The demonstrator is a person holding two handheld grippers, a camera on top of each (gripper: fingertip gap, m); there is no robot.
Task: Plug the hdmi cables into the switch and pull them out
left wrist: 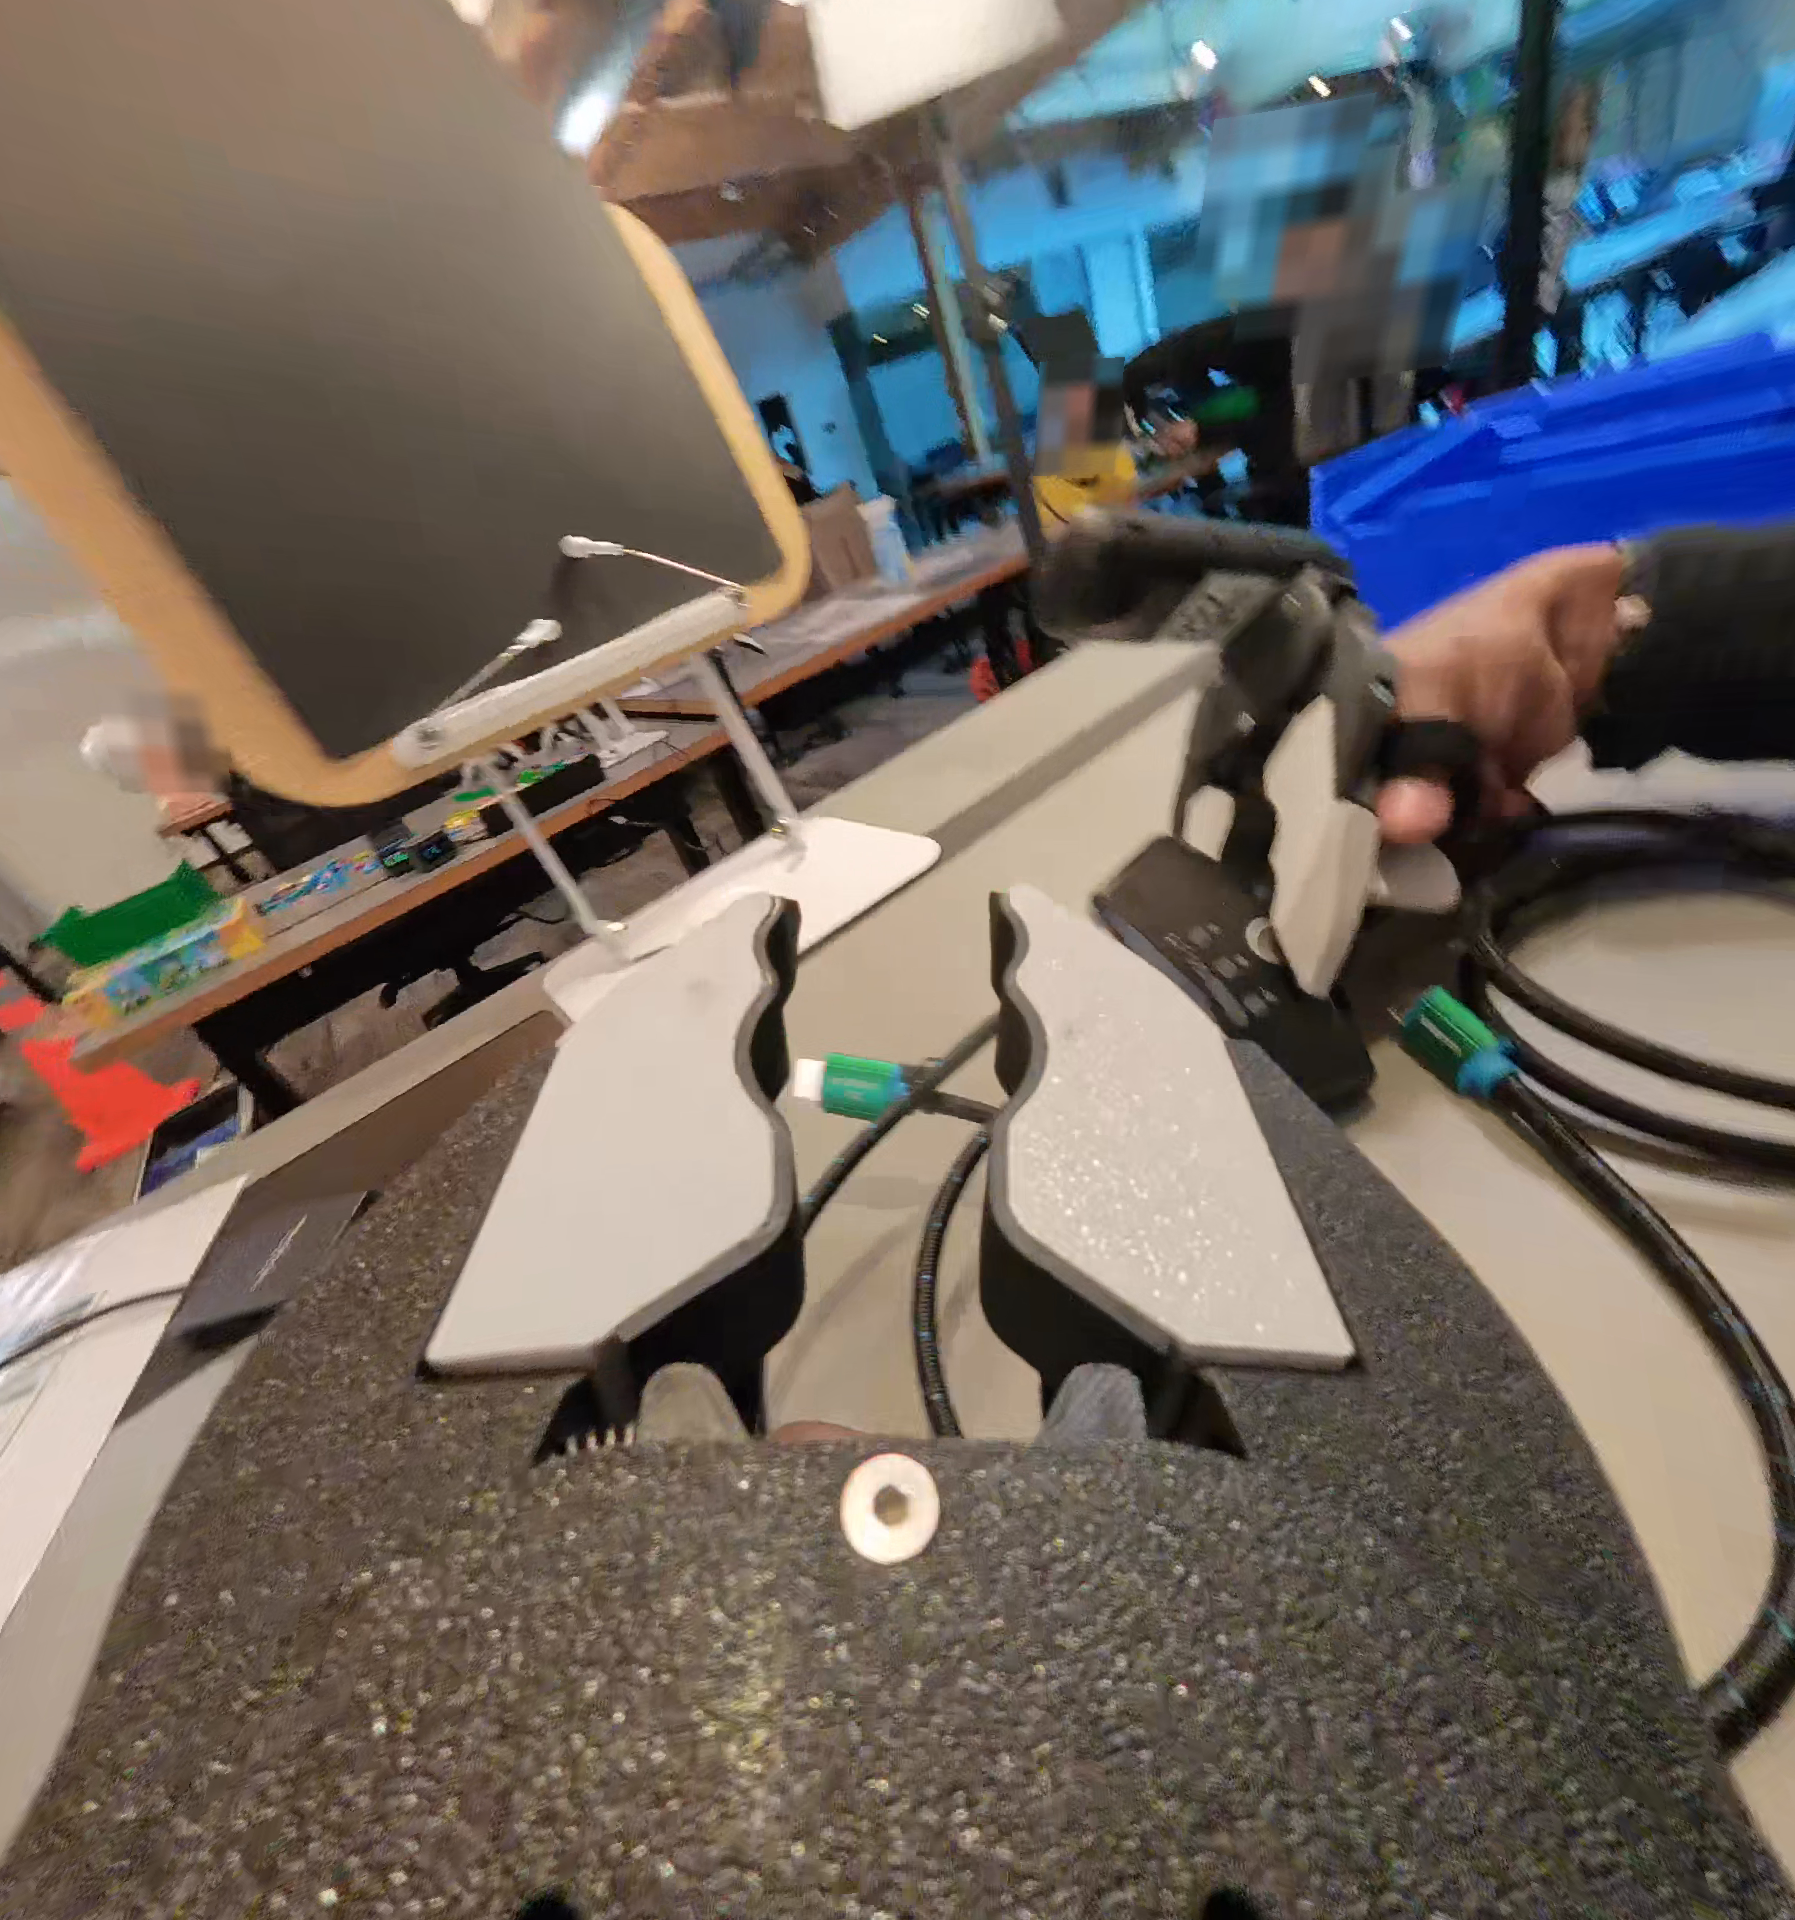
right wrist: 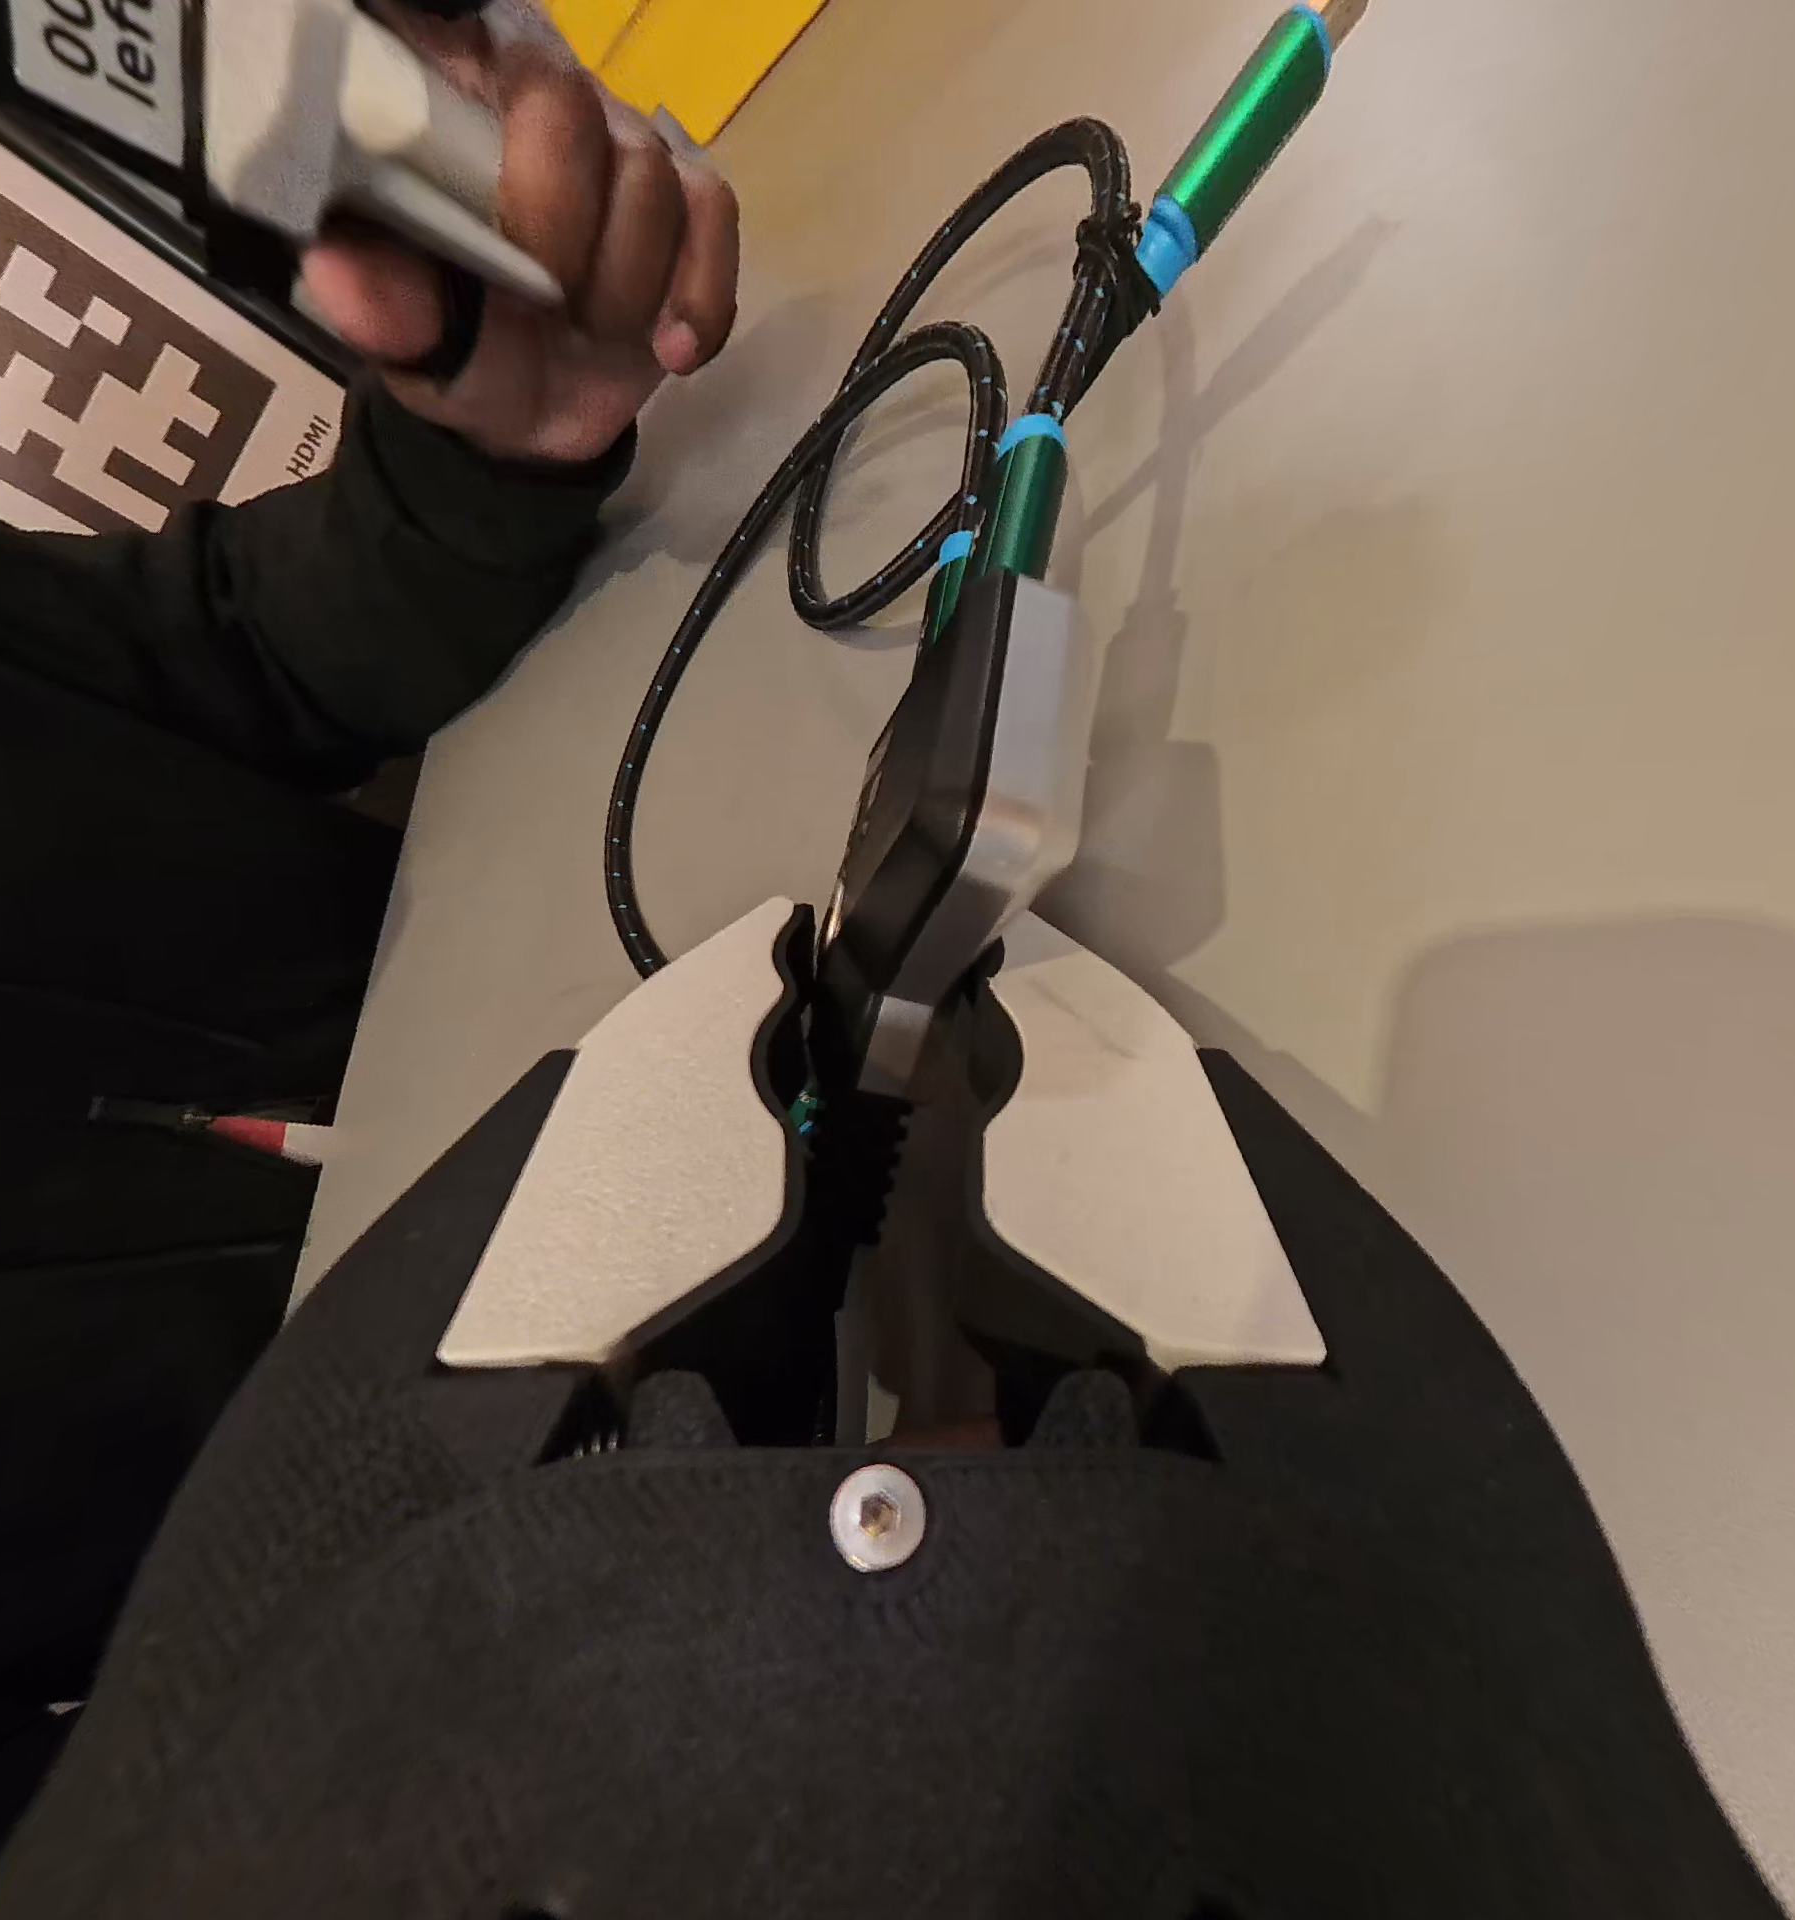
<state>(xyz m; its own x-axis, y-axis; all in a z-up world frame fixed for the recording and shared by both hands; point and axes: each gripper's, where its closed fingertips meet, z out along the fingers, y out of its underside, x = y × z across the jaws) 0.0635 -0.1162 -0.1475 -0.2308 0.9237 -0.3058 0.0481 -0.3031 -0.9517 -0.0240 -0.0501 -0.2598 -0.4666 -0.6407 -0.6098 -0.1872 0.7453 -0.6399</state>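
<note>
My left gripper (left wrist: 893,935) is open and empty above the beige table (left wrist: 1495,1351). A loose green HDMI plug (left wrist: 851,1081) with a thin braided cable lies on the table just beyond and between its fingers. My right gripper (right wrist: 903,935) is shut on the black and silver switch (right wrist: 1028,727) and holds it edge-up. Two green plugs (right wrist: 1028,499) sit in the switch's far end. A free green plug (right wrist: 1246,125) lies farther off. In the left wrist view the right gripper (left wrist: 1308,862) holds the switch (left wrist: 1215,966) at the right, with another green plug (left wrist: 1454,1039) beside it.
A dark board with a wooden rim (left wrist: 353,364) stands on a white stand (left wrist: 851,873) at the table's far edge. Thick black cable coils (left wrist: 1651,987) lie at the right under a blue bin (left wrist: 1599,457). A small black box (left wrist: 259,1268) lies at the left. A hand holds the left gripper (right wrist: 384,135). One gripper's finger ends stand about 15 cm off the other's.
</note>
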